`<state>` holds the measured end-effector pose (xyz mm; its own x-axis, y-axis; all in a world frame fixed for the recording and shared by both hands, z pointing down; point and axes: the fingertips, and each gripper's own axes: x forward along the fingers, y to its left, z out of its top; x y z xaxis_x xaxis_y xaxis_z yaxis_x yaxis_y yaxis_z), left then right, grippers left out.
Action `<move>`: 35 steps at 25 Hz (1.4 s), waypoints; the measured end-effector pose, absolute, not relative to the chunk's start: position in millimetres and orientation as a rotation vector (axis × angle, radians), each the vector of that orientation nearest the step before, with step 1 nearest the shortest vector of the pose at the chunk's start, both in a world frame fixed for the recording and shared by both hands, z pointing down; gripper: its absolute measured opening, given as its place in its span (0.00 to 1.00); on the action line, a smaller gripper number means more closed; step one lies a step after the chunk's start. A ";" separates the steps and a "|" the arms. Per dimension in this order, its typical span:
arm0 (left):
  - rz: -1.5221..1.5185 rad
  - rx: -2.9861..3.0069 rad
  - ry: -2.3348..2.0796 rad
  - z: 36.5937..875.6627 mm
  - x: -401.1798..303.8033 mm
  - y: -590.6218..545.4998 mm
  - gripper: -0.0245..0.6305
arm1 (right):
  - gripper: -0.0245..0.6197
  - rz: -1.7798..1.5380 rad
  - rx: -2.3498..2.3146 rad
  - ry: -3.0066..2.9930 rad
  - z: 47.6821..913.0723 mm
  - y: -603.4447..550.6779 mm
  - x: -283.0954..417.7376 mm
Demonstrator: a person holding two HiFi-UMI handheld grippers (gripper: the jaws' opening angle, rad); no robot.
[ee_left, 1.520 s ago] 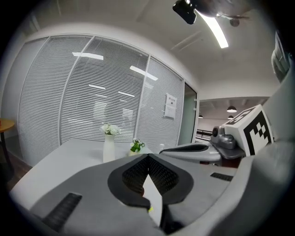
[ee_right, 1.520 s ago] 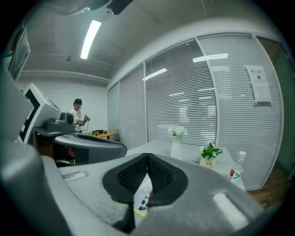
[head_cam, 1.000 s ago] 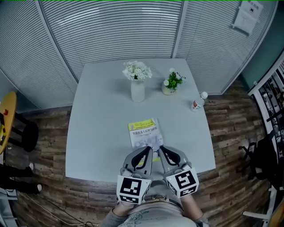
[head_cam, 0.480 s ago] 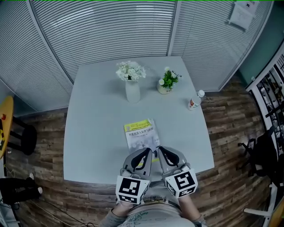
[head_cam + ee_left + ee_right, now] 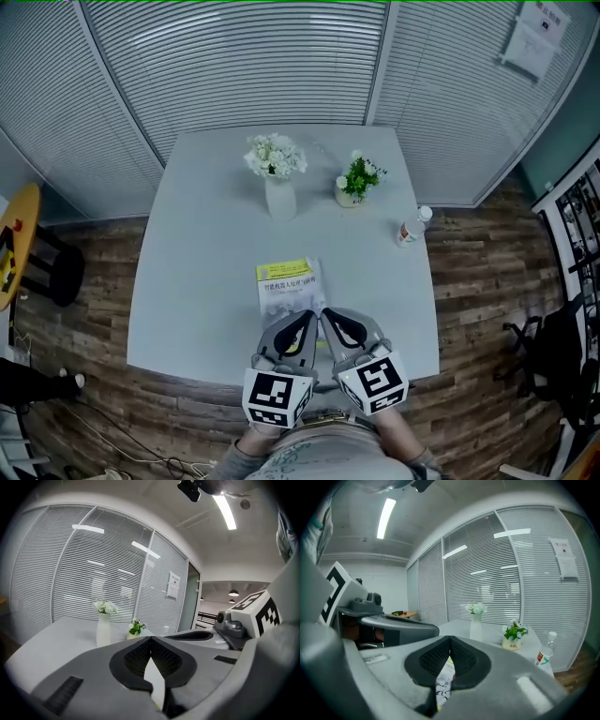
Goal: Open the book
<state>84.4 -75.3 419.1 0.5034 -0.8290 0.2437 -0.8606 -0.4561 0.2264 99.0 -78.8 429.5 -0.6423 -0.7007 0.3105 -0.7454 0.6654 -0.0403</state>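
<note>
We look along our left gripper [image 5: 150,641], its grey jaws closed tip to tip. Beyond, on a pale table [image 5: 56,639], stand a white vase of white flowers [image 5: 103,628] and a small potted plant [image 5: 136,628]. Slatted blinds [image 5: 93,569] fill the back; our right gripper [image 5: 185,634] lies close alongside at right

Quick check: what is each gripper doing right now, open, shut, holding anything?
Left gripper: shut, tips together, holding nothing.
Right gripper: shut, holding nothing; the closed book lies just ahead.

Right gripper [image 5: 326,315] tip drew closer to left gripper [image 5: 309,317] tip, at book [image 5: 286,281] near-right corner.
</note>
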 end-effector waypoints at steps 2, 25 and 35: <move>0.143 2.412 -1.440 421.3 87.0 -79.1 0.04 | 0.04 0.236 1.125 -2.619 431.9 -82.3 101.1; 0.299 2.290 -1.512 476.7 117.0 -116.4 0.04 | 0.04 0.314 1.031 -2.600 469.0 -116.8 140.8; 0.398 2.233 -1.504 517.6 124.9 -118.8 0.04 | 0.04 0.337 0.998 -2.570 479.5 -121.4 153.1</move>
